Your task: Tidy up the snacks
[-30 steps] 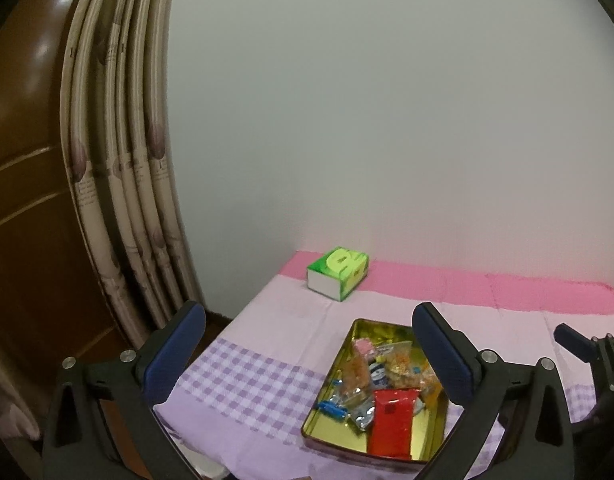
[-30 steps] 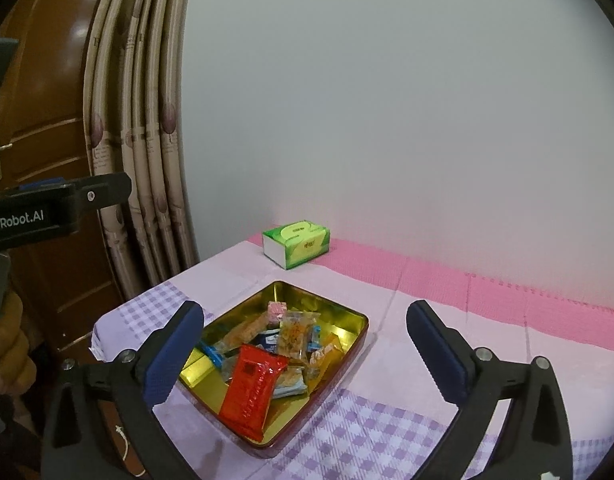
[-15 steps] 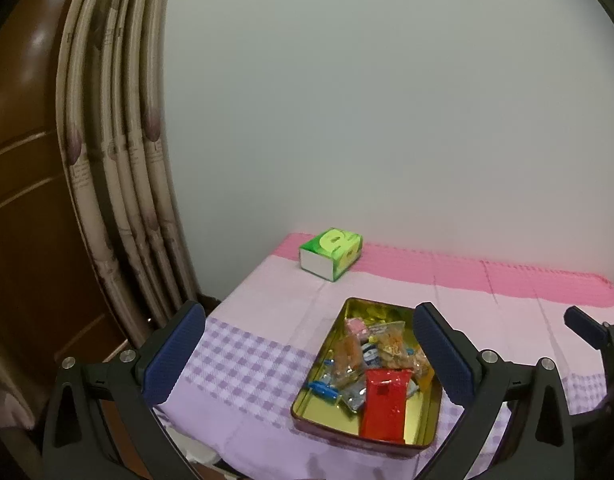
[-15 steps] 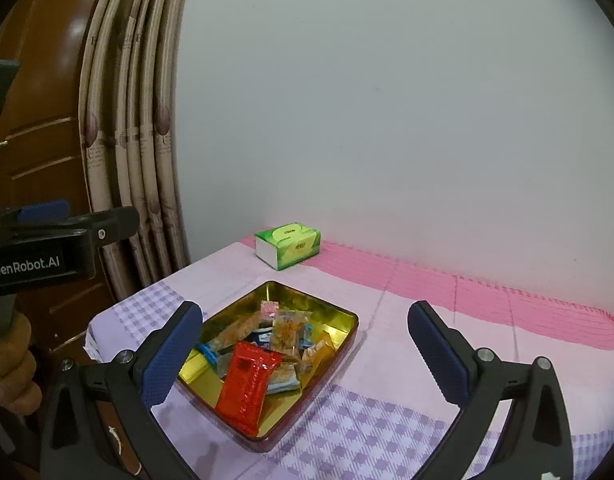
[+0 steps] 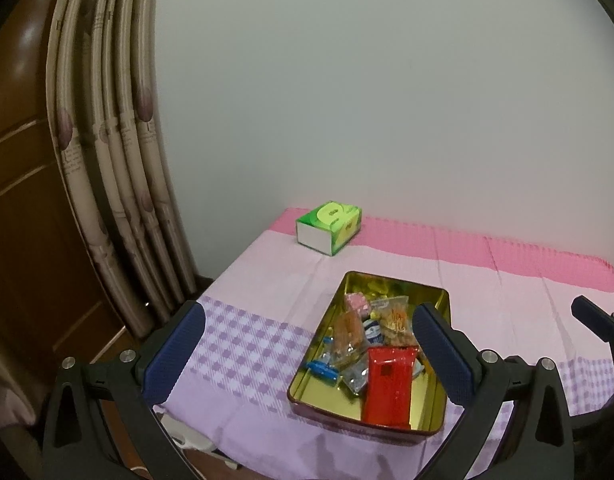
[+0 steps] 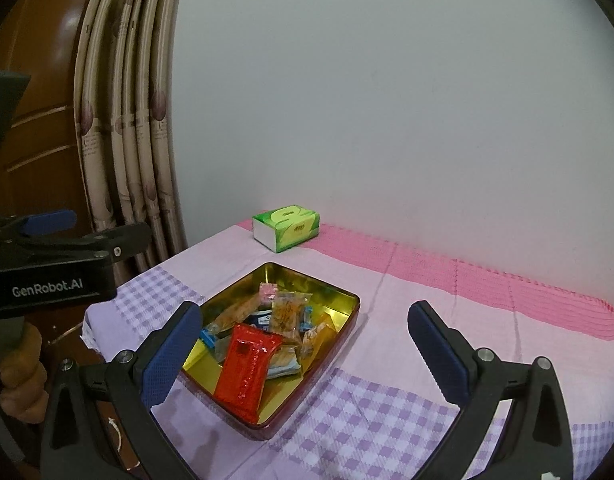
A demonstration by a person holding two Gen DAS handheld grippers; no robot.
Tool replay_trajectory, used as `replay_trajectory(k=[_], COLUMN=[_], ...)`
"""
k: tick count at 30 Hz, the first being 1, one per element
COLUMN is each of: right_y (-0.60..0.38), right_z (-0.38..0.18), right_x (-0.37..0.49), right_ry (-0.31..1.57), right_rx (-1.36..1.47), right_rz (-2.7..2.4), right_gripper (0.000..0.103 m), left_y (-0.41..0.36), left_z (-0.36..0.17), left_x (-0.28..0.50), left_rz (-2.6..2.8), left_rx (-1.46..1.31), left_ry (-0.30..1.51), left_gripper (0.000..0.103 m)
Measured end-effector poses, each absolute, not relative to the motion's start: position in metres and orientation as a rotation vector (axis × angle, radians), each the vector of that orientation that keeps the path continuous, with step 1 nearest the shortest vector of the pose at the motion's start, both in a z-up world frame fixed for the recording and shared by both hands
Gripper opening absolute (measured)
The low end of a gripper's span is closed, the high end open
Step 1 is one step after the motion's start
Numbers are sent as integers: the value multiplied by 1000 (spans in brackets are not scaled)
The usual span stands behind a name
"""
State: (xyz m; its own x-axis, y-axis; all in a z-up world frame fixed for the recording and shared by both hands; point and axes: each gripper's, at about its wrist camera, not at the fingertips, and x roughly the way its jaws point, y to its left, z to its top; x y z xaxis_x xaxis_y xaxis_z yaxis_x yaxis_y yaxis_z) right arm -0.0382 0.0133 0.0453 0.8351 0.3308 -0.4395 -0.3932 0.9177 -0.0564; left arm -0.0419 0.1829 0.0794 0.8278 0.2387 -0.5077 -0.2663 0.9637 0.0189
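Observation:
A gold tin tray (image 5: 437,404) (image 6: 339,322) lies on the pink and lilac tablecloth and holds several wrapped snacks. A long red packet (image 5: 389,388) (image 6: 247,368) lies at the tray's near end, over smaller orange, blue and pink packets (image 5: 387,316) (image 6: 285,312). My left gripper (image 5: 307,352) hovers open in front of the tray's left side with nothing between its fingers. My right gripper (image 6: 303,348) is open and empty too, above the table's near edge with the tray by its left finger (image 6: 171,356).
A green tissue box (image 5: 329,227) (image 6: 287,226) stands at the back left by the white wall. Striped curtains (image 5: 119,184) and a wooden door (image 5: 19,200) are at the left. A hand (image 6: 21,372) holds the left gripper's body at the right wrist view's left edge.
Both cameras have risen and tilted down a little, so the tray and table sit higher and fuller in view. Nothing on the table moved; both grippers stayed open.

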Motion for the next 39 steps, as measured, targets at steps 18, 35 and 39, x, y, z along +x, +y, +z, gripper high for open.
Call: replay_trajectory(k=[18, 35, 39], right_y=[16, 18, 18], right_z=[40, 36, 36], right_x=[-38, -40, -40], right_ry=[449, 460, 462], right_rx=[-143, -144, -143], right_rz=[383, 383, 384], right_gripper=[102, 102, 102], left_y=[185, 187, 187], left_z=[69, 65, 64], left_x=[-36, -32, -31], left_rz=[262, 264, 264], left_rx=[-49, -51, -54], left_ry=[573, 597, 603], left_gripper=[103, 103, 103])
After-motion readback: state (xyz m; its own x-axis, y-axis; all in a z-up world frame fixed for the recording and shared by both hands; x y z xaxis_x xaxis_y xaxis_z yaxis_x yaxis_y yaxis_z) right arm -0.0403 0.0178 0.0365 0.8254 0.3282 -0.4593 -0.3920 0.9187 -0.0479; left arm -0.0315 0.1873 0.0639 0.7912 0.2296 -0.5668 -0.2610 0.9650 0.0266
